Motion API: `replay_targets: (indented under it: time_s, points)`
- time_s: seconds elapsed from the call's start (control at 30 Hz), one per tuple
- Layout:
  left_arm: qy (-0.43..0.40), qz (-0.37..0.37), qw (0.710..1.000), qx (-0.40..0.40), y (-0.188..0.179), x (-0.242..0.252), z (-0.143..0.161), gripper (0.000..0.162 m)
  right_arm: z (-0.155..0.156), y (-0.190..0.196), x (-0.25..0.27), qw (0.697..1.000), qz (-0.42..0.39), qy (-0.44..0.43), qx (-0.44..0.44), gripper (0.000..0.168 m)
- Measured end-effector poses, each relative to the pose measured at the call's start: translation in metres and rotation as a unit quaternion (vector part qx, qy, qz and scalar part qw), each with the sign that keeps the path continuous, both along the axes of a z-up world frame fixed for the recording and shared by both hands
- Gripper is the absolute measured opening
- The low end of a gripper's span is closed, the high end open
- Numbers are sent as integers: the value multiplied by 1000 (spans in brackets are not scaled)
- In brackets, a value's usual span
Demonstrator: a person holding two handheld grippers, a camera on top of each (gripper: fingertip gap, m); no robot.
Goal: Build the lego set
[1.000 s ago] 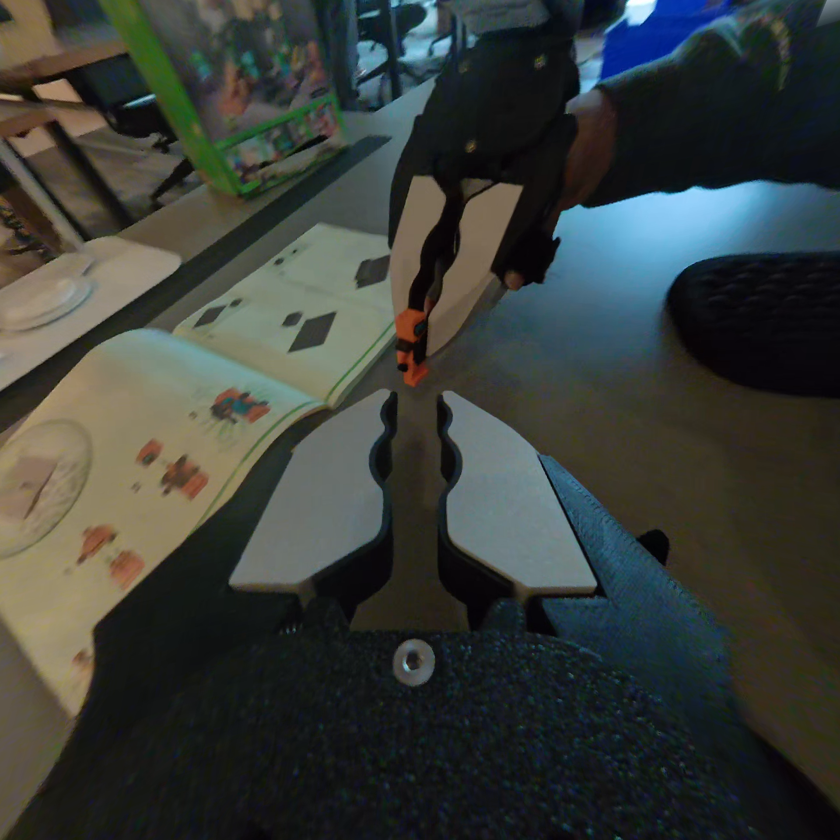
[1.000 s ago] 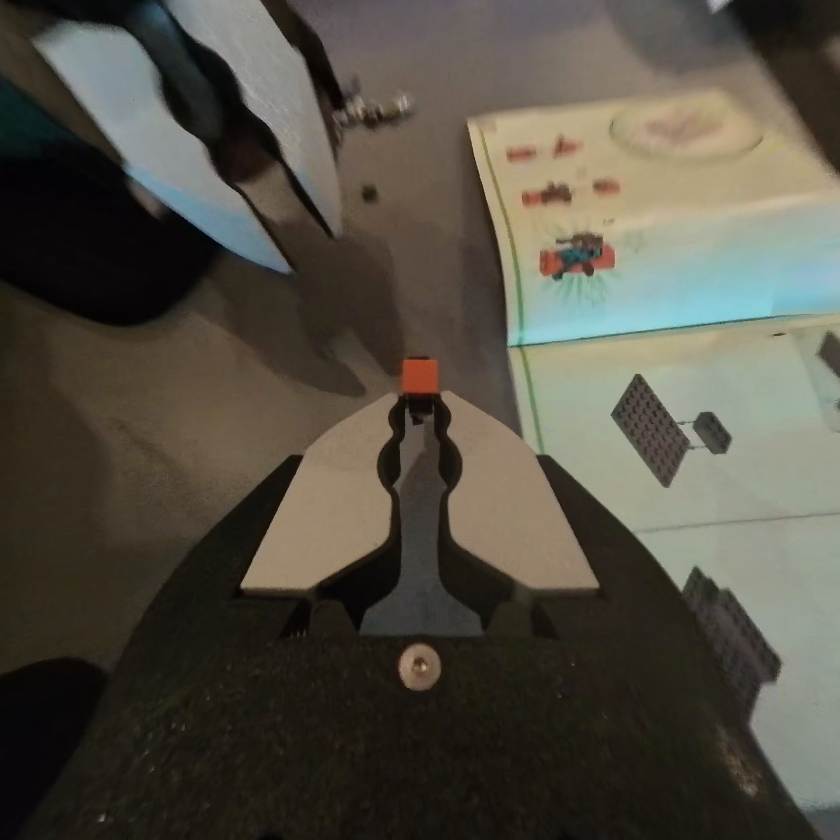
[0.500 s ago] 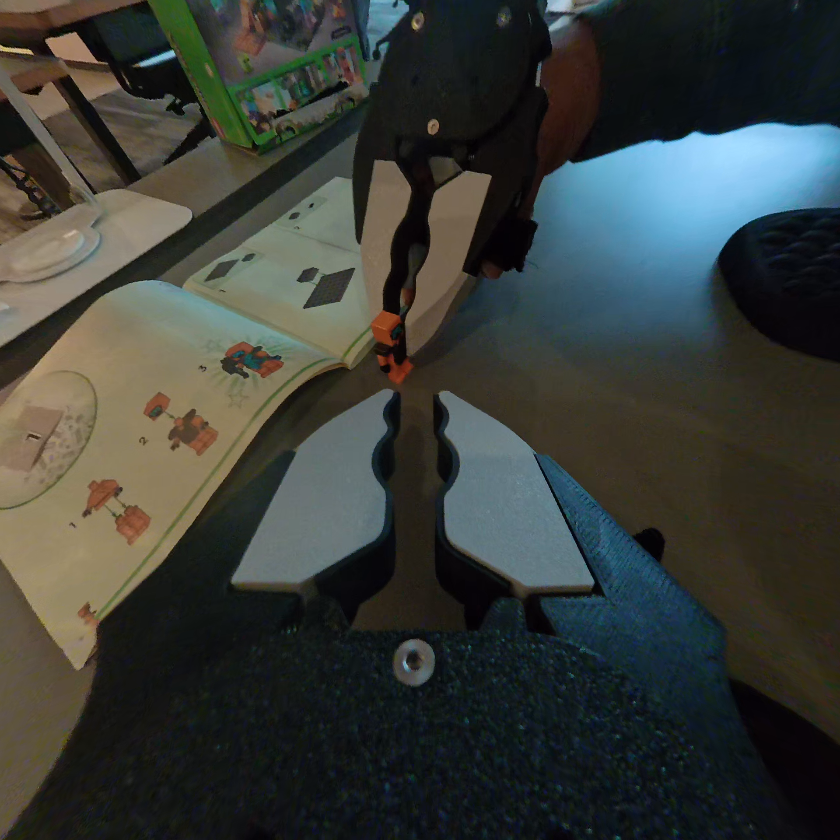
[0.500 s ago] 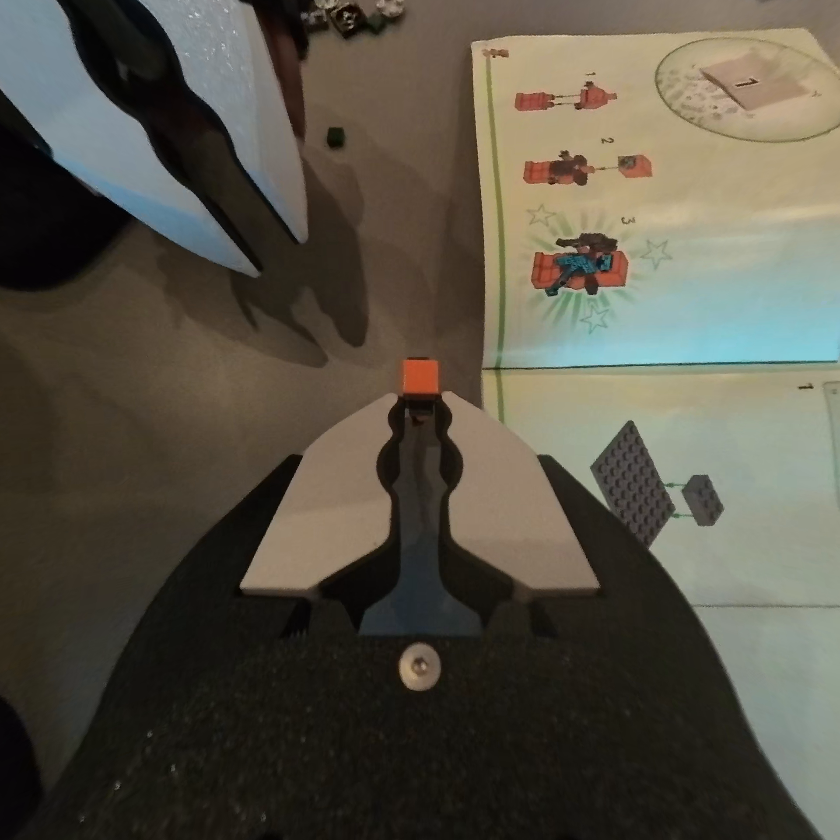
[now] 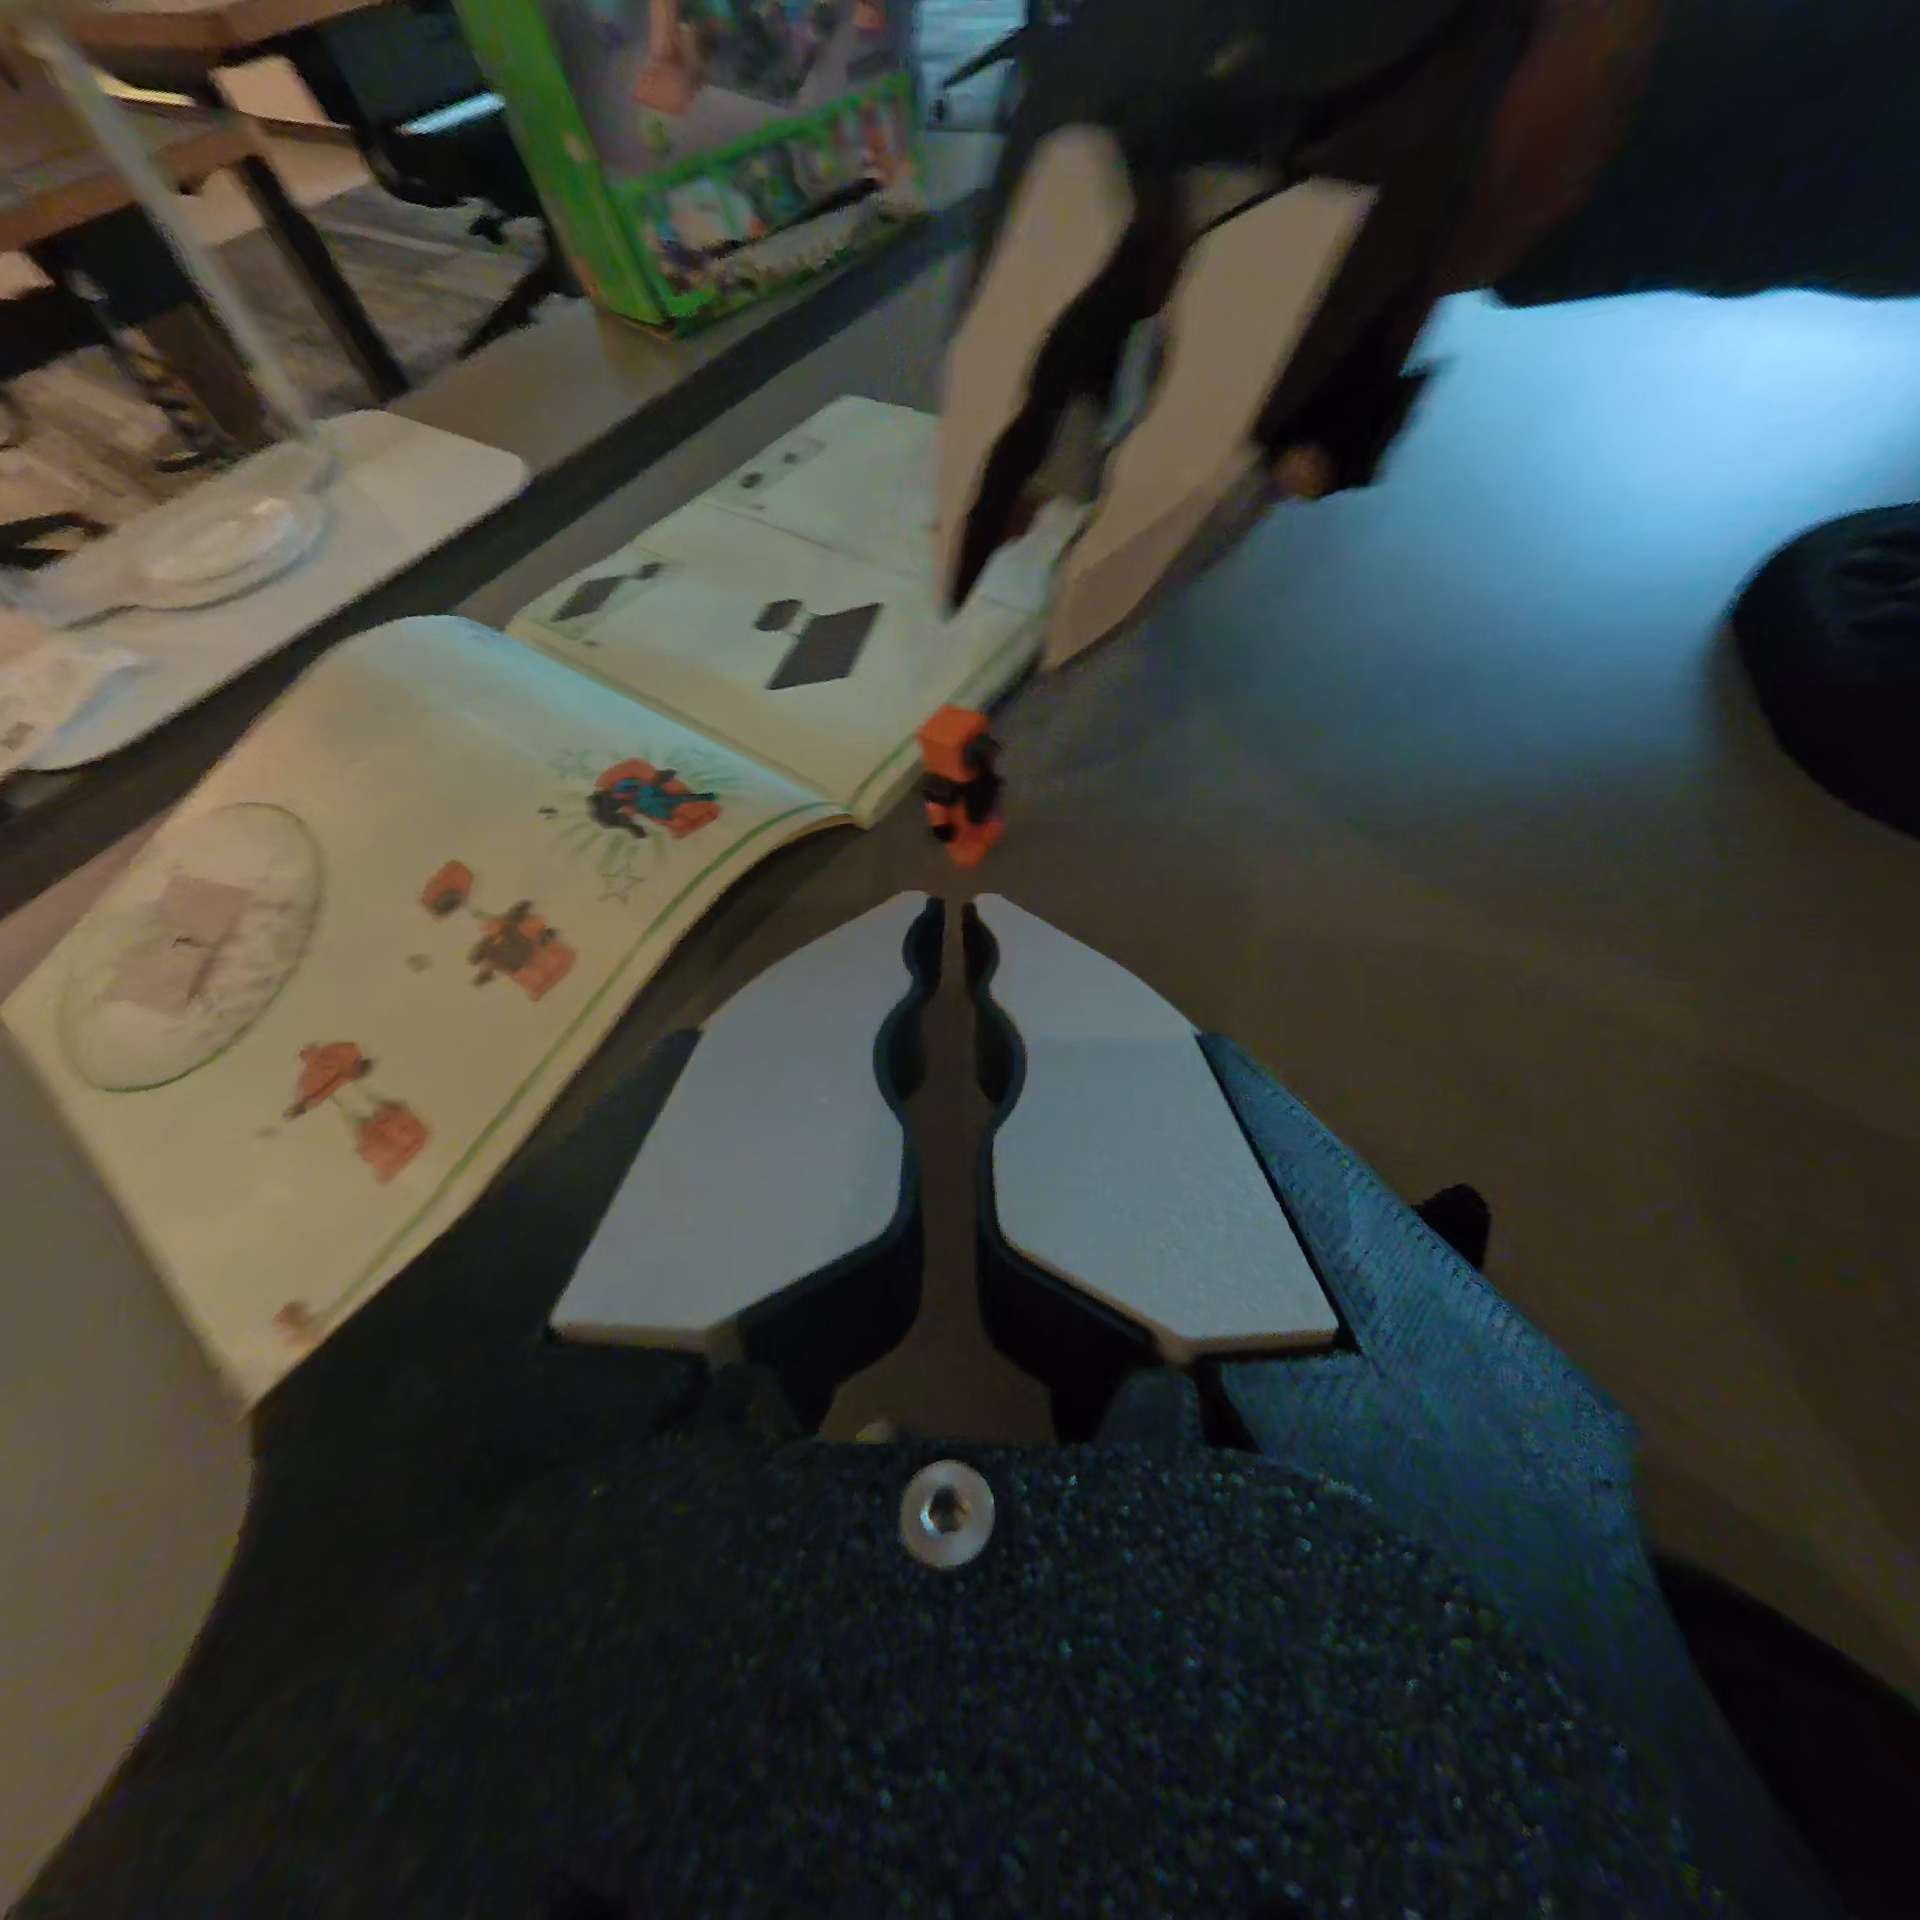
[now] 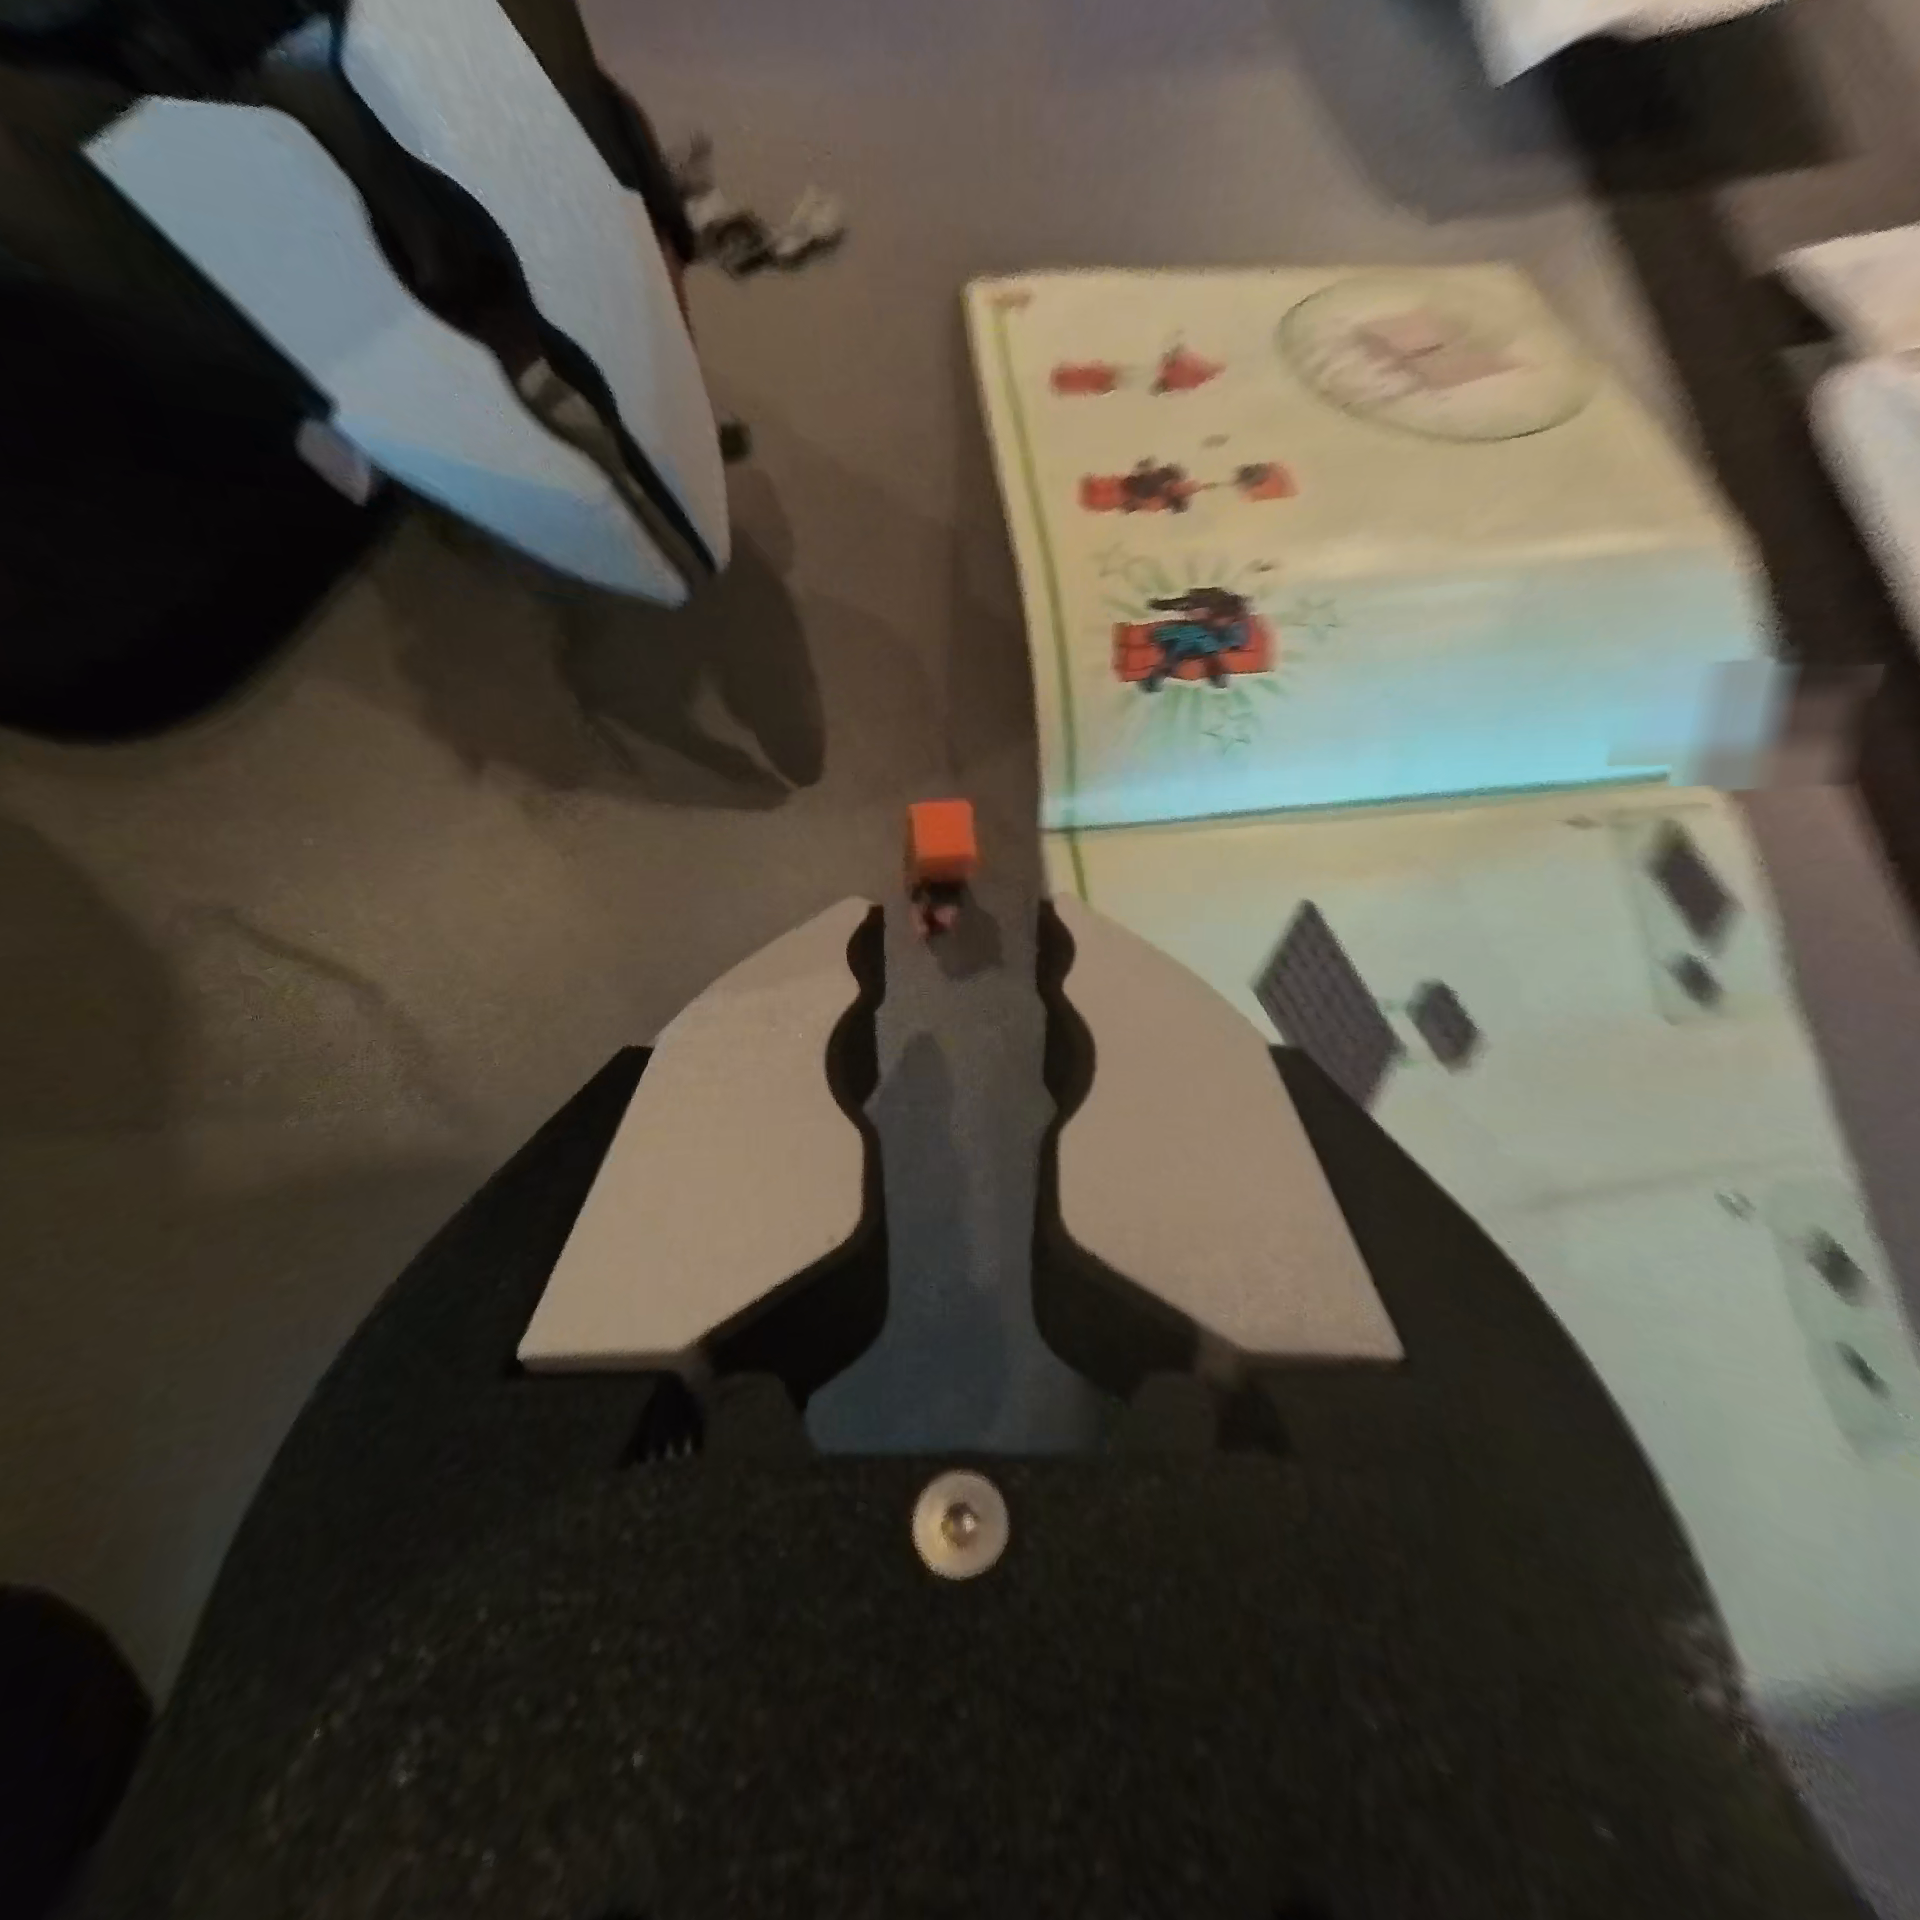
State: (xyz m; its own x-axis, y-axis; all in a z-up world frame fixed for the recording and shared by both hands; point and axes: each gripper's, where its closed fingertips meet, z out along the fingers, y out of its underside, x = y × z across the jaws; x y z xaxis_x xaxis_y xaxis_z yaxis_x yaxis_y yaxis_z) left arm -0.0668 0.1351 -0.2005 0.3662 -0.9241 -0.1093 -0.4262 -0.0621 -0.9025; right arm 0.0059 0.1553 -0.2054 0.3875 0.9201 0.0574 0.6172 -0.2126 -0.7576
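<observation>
A small orange and black lego assembly point(image 5: 961, 784) is being left standing upright on the grey desk point(image 5: 1455, 935), just beside the near corner of the open, pale green instruction booklet point(image 5: 436, 894). It is touched by neither gripper. In the right wrist view the same assembly point(image 6: 940, 847) is being seen from above, its orange block uppermost, just beyond the fingertips.

The right gripper point(image 6: 956, 909) is being held above the desk with its jaws spread well apart, wider than the assembly, and nothing is being pinched between them. In the left wrist view this gripper point(image 5: 1018, 613) is being shown blurred, over the far page of the booklet, held by a person's hand in a dark sleeve point(image 5: 1662, 135).

The left gripper point(image 5: 953, 904) is being kept low over the desk, pointing at the assembly, with its jaws nearly pressed together; only a narrow slit is being left at the tips and nothing is being held. In the right wrist view it point(image 6: 665, 561) is being seen at the upper left.

A green lego box point(image 5: 748, 156) is being stood towards the far edge of the desk. A dark mesh cushion point(image 5: 1839, 655) is being shown at the right edge. A few small loose pieces point(image 6: 764, 229) are being left on the desk beyond the left gripper, too blurred to be told apart.
</observation>
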Motion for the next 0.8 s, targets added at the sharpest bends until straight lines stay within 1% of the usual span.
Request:
replay_targets:
  time_s: [0.07,0.17,0.2,0.33,0.4,0.5,0.57,0.7,0.8]
  points:
    - [1,16,1000,8,6,-4,3,1,9,-4,15,998,-47,5,38,26]
    - [13,46,999,6,18,-11,4,1,14,-19,34,990,-127,17,61,9]
    - [16,55,998,-1,21,-12,3,0,15,-26,39,986,-153,21,66,0]
    - [31,98,995,-11,31,-16,3,0,21,-49,42,969,-231,57,60,0]
    - [43,114,993,-6,37,-19,5,0,23,-53,41,963,-253,77,58,0]
    - [65,139,988,-28,45,-25,3,0,23,-48,42,955,-275,94,59,0]
    - [91,142,984,-53,44,-28,-3,0,19,-45,47,951,-286,93,69,0]
    - [126,163,976,-78,48,-34,-10,0,11,-46,50,947,-298,84,85,0]
    - [124,170,972,-102,49,-30,-15,0,10,-44,53,942,-313,81,95,0]
